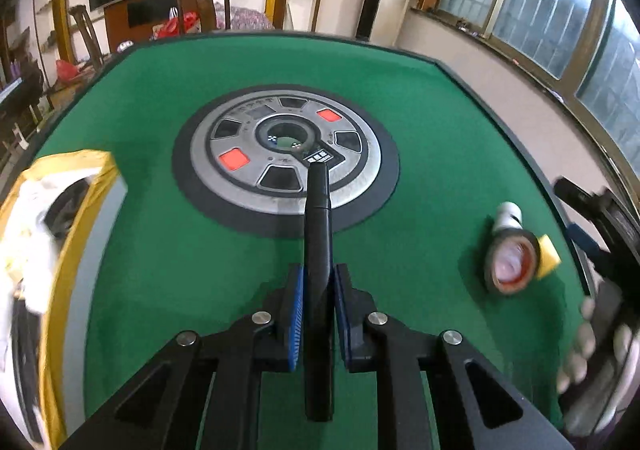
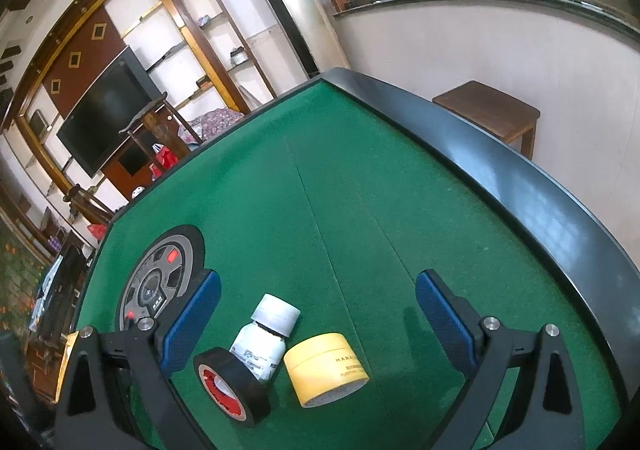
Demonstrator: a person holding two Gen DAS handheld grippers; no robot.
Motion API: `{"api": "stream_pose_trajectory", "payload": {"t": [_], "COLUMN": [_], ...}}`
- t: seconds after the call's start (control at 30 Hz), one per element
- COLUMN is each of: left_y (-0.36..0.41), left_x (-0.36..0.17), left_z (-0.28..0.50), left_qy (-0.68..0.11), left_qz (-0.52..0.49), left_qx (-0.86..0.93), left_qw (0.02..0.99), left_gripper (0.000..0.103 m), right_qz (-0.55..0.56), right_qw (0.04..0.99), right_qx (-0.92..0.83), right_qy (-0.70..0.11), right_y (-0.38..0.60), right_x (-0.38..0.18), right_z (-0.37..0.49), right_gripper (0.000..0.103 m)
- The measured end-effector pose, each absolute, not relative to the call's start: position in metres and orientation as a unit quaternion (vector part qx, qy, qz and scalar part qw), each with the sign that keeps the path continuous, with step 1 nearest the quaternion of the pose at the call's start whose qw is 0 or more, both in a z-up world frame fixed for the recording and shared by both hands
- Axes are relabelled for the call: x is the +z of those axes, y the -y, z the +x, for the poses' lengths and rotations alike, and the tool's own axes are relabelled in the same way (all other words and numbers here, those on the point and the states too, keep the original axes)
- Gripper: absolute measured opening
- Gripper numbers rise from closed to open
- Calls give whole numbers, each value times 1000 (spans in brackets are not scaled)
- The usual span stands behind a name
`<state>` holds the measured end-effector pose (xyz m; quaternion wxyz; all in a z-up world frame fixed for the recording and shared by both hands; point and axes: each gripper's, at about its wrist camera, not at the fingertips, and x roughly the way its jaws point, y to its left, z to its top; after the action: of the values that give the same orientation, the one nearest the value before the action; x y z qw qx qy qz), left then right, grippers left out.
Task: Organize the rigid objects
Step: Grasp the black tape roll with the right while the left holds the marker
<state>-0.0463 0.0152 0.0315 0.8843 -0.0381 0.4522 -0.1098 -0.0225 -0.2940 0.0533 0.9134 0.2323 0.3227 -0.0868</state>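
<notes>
The left hand-held gripper (image 1: 318, 314) pinches a black pen (image 1: 318, 250) near its middle; it could pivot. The right hand-held gripper (image 2: 318, 324), spread wide, might topple the bottle (image 2: 264, 338) ahead.

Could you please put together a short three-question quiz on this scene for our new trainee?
1. True or false: the right gripper is shut.
2. What does the left gripper hold?
3. Which lies between the black tape roll and the yellow jar: (a) white bottle, (b) red cup, (c) spoon?

Key: 1. False, its jaws stand wide apart. 2. A black marker pen. 3. (a), the white bottle.
</notes>
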Motion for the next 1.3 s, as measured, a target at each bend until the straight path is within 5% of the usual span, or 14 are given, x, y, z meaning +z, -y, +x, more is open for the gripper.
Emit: {"api": "stream_pose_trajectory", "payload": {"t": [0.27,0.57,0.7,0.93,1.17,1.3], "left_y": [-34,-71,-79,-80,-81,-86], "left_x": [46,57,61,62,62,64], "left_z": [-84,-111,-123,-132,-138,-137], "left_qy": [-424,-405,-389,-380,-378,-377], "left_qz": [-33,-53,-45,-34,-29,-36], "left_qx": [-119,-127,-123,-120,-126,-129], "left_qw": [897,904,912,916,917,916], "left_gripper": [14,14,14,14,14,14], "right_qz": [131,40,18,15,10,40], "right_qw": [944,927,918,919,914,913], "right_qx": [-66,-17,-36,-35,-8,5], "right_qy": [-294,-373,-394,-393,-406,-405], "right_y": [253,196,195,193,186,192], "right_x": [64,58,51,48,41,45], "right_z": [-27,-49,-47,-41,-31,-41], "right_gripper": [98,96,71,58,15,15]}}
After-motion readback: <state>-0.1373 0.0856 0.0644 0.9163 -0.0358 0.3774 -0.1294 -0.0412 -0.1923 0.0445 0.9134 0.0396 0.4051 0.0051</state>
